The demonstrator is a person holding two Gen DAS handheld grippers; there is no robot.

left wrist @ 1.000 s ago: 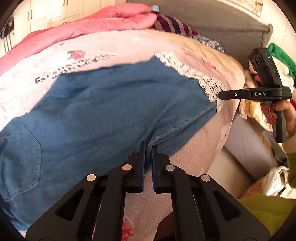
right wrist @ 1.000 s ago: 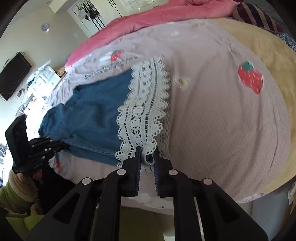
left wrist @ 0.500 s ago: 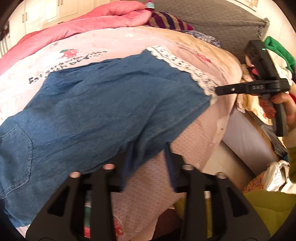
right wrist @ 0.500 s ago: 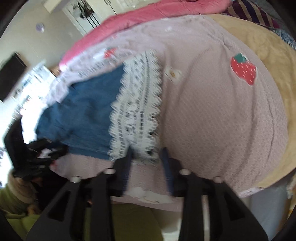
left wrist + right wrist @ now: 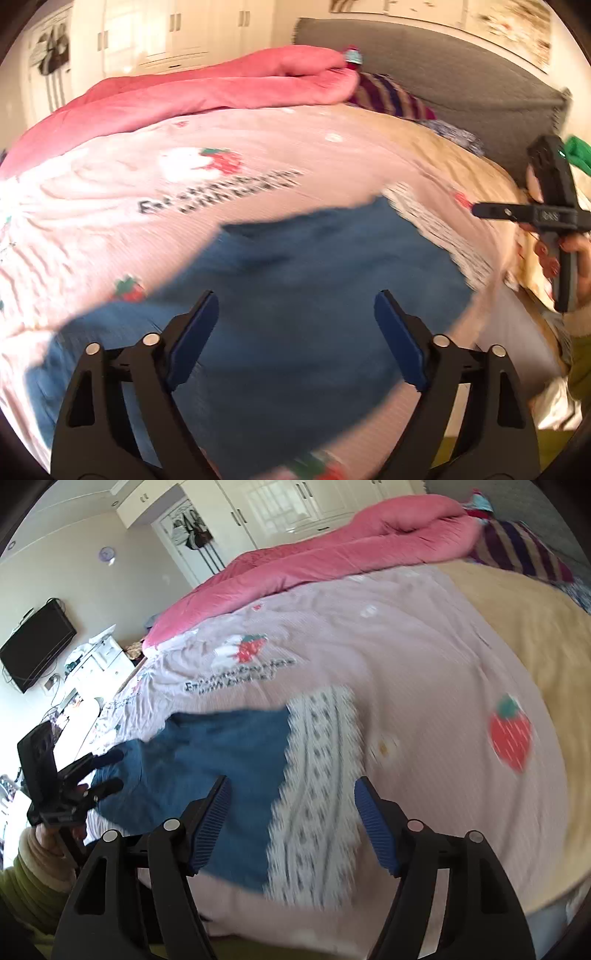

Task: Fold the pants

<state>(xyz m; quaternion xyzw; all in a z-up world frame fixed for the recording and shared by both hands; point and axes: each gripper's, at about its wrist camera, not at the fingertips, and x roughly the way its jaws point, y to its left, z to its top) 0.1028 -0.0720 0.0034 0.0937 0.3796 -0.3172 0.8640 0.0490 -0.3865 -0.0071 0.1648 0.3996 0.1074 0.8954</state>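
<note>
Your left gripper (image 5: 295,306) hangs above the pants (image 5: 295,325), jaws just spread wide, nothing between them; passage straight down is free. Right gripper (image 5: 291,786) likewise, jaws just opened, hanging over the lace hem (image 5: 317,782) with nothing between them. Beyond the pants you have bare pink bedspread (image 5: 424,672), open to reach across. Far side is blocked by the heaped red quilt (image 5: 207,92) and a striped pillow (image 5: 517,550). The grey headboard (image 5: 443,70) walls off the end. The two grippers are well apart, with room between them.
</note>
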